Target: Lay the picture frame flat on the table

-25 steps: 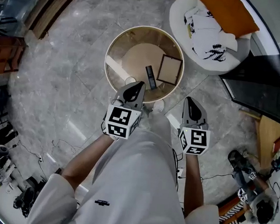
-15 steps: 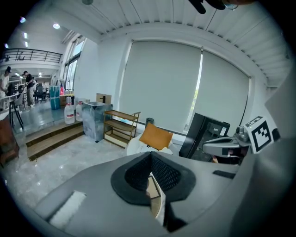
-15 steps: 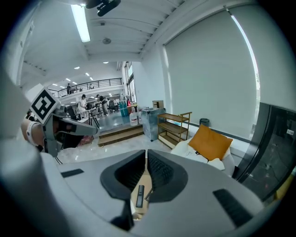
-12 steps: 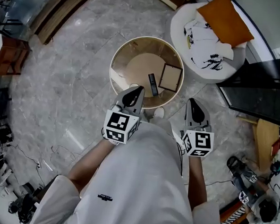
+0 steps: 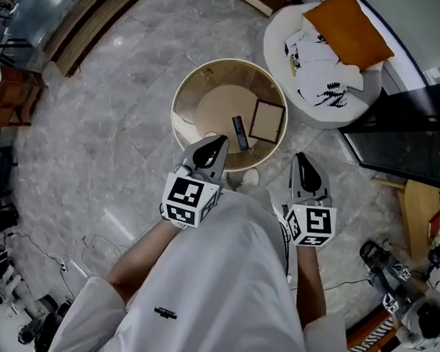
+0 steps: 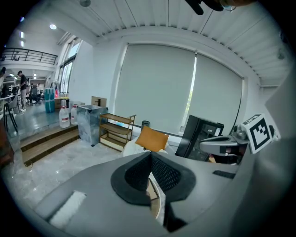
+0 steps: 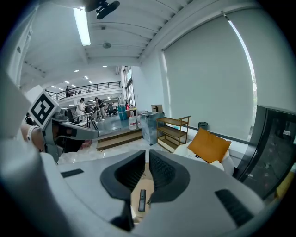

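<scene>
White armchair (image 5: 276, 36) sits on a grey marble floor (image 5: 96, 127). An orange cushion (image 5: 348, 27) is at the back of it, with a white cloth with black print (image 5: 323, 72) piled on the seat just in front. A black cabinet (image 5: 404, 142) stands right beside the armchair. Low wooden shelf (image 6: 115, 131) behind it, water jugs (image 6: 64, 116) further along. A dark remote (image 5: 240, 132) lies near the armchair's front.

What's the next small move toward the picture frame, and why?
Probably carry the right claw forward over the round table toward the picture frame, opening it on the way. It is shut and short of the table, and the frame sits on the table's right side.
</scene>
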Demonstrator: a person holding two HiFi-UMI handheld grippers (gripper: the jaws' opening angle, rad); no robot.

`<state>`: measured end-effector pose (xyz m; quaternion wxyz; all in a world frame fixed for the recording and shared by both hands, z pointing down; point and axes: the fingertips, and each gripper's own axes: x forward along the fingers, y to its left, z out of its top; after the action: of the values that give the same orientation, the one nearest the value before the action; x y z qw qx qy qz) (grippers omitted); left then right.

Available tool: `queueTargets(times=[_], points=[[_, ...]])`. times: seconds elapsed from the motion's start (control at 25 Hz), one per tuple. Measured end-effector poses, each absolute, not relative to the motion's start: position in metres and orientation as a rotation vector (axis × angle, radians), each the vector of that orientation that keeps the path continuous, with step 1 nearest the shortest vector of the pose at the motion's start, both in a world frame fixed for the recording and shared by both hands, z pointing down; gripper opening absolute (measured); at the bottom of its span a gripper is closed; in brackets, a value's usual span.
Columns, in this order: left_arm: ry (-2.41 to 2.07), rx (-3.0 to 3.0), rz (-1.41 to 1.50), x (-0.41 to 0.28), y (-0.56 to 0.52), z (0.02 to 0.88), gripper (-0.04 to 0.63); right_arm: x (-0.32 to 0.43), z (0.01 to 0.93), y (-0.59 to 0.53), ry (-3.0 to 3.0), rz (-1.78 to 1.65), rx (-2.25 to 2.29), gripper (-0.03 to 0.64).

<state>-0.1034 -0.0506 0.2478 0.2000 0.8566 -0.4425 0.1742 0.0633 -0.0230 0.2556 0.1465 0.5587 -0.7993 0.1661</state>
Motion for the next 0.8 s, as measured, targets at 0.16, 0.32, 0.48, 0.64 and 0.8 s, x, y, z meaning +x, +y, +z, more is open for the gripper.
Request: queueTargets(times=[0.16, 0.32, 0.48, 0.64, 0.8], points=[[-1.217, 2.398, 0.487, -0.103, -0.048, 0.248, 0.005, 0.059, 0.254, -0.019, -2.292, 0.484, 1.623, 0.006], [-1.205, 2.402, 0.483, -0.102, -0.045, 0.249, 0.005, 0.058, 0.254, -0.015, -2.288, 0.481, 1.632, 0.006], [-1.201, 2.408, 0.488, -0.103, -0.043, 0.248, 0.005, 0.056, 0.253, -0.011, -2.28, 0.471, 1.628, 0.006], [-1.207, 2.409, 0.488, -0.104, -0.041, 0.248, 0.005, 0.056, 0.253, -0.006, -2.279, 0.464, 1.622, 0.006], [-1.213, 2.407, 0.489, -0.105, -0.038, 0.247, 0.005, 0.055, 0.253, -0.005, -2.284, 0.463, 1.622, 0.006]])
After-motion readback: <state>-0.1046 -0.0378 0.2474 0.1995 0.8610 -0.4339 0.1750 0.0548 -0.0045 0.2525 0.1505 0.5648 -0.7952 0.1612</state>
